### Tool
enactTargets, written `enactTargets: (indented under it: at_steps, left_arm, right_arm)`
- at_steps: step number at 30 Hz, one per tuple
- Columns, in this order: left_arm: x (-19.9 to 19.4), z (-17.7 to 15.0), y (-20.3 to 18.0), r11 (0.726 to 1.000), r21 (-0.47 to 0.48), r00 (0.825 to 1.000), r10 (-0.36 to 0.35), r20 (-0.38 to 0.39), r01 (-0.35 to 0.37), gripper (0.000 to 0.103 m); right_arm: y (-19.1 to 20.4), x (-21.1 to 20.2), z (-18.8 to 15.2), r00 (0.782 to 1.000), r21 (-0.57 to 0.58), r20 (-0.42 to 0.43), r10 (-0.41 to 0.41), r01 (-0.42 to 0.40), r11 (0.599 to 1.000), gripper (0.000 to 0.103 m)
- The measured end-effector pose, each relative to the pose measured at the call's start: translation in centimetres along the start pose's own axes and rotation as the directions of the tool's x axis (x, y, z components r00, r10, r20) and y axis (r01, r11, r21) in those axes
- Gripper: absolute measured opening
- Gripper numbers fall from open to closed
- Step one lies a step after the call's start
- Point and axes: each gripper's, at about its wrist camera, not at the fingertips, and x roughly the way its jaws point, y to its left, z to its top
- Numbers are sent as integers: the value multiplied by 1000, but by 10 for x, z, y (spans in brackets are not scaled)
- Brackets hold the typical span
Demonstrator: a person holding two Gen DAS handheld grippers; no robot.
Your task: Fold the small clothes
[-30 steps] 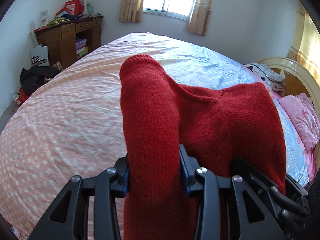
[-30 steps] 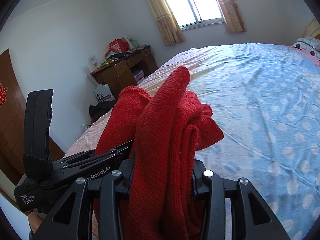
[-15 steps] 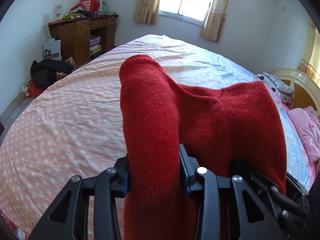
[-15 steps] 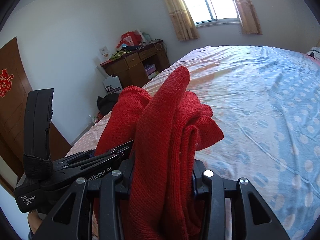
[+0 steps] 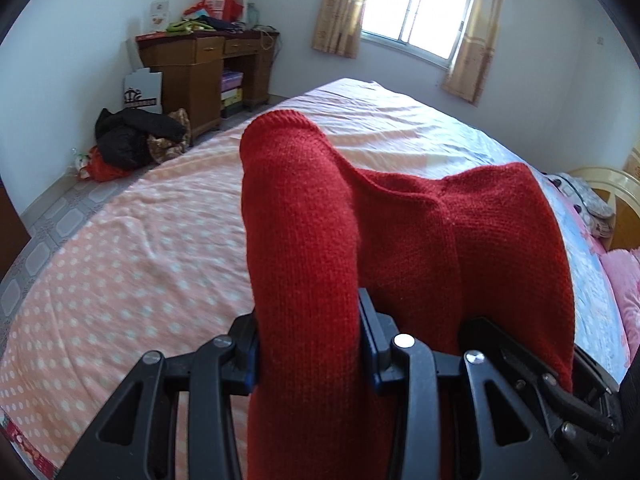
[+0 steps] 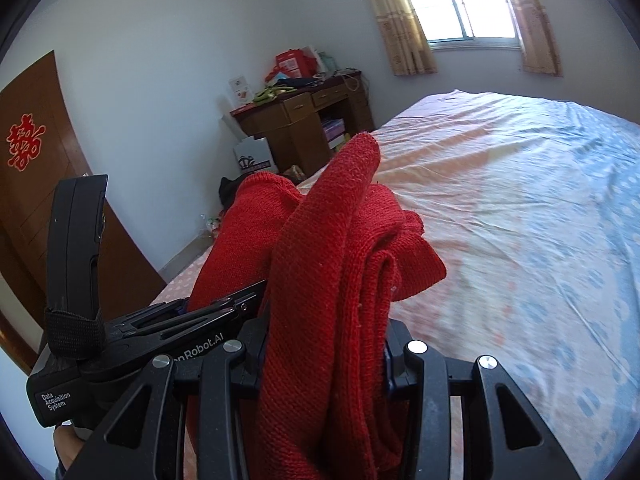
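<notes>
A red knitted garment (image 5: 304,240) is held up above the bed by both grippers. My left gripper (image 5: 308,344) is shut on one thick fold of it. My right gripper (image 6: 324,356) is shut on several bunched layers of the same garment (image 6: 340,248). The left gripper (image 6: 132,332) shows in the right wrist view, close on the left, and the right gripper's body (image 5: 560,392) shows at the lower right of the left wrist view. The fingertips of both are hidden by the cloth.
The bed (image 5: 140,264) has a pink and blue polka-dot sheet (image 6: 540,220). A wooden desk (image 5: 200,64) with clutter stands by the far wall, with dark clothes (image 5: 132,136) on the floor. A brown door (image 6: 28,168) is at left. Pillows (image 5: 624,280) lie at right.
Both grippers have swung left with the garment still clamped; the desk and door have moved further into view and the window has shifted right.
</notes>
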Motion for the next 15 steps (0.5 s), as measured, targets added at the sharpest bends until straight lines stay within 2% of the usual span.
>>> enactTargets:
  at_steps: [7, 11, 15]
  left_arm:
    - [13, 21, 23, 998, 11, 998, 62, 33, -63, 41]
    - [30, 32, 28, 992, 38, 990, 116, 79, -119, 41]
    - [63, 39, 43, 985, 32, 983, 163, 83, -167, 41]
  right_arm:
    - [14, 34, 11, 999, -35, 27, 43, -42, 998, 42]
    - [13, 64, 17, 997, -62, 56, 52, -49, 997, 42]
    - [2, 110, 20, 1000, -70, 26, 14, -12, 997, 42]
